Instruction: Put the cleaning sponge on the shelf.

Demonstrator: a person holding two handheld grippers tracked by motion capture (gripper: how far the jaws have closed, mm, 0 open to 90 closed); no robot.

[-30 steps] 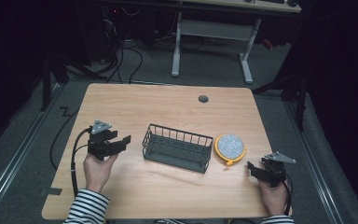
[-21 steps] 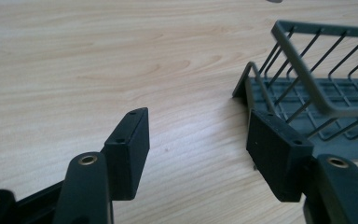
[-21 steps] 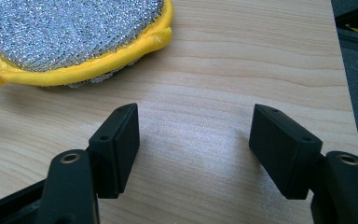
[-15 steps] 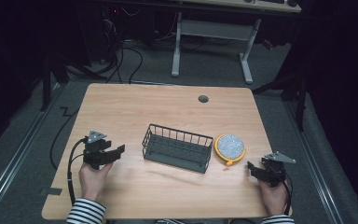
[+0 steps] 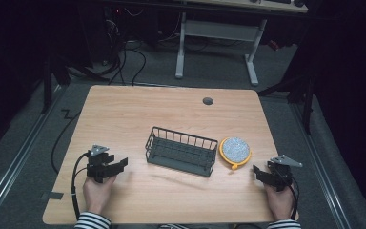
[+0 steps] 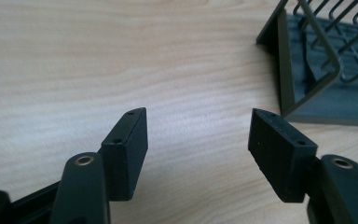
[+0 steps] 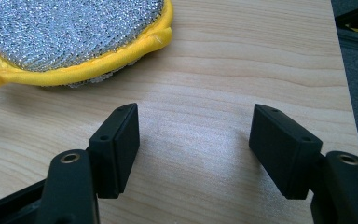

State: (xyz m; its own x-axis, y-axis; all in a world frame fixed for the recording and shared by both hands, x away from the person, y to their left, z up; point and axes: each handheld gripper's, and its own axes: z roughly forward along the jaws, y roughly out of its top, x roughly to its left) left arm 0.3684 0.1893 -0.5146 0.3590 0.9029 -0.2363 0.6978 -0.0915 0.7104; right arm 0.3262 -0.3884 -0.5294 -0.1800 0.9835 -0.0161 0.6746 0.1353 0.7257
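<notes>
We rest both tools at the near edge of the wooden table [image 5: 124,109], jaws spread wide and holding nothing. Our right gripper [image 5: 262,172] points toward the round scouring pad [image 5: 235,150], silver mesh with a yellow rim, which lies flat just beside the wire basket [image 5: 181,151] at the table's middle, perhaps touching it. Our left gripper [image 5: 116,166] faces the basket's other end, well placed, we judge, to steady it while the right fetches the pad.

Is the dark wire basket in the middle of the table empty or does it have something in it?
Empty. The high view shows the dark wire basket upright with a bare floor; the round yellow-rimmed scouring pad lies beside it.
</notes>
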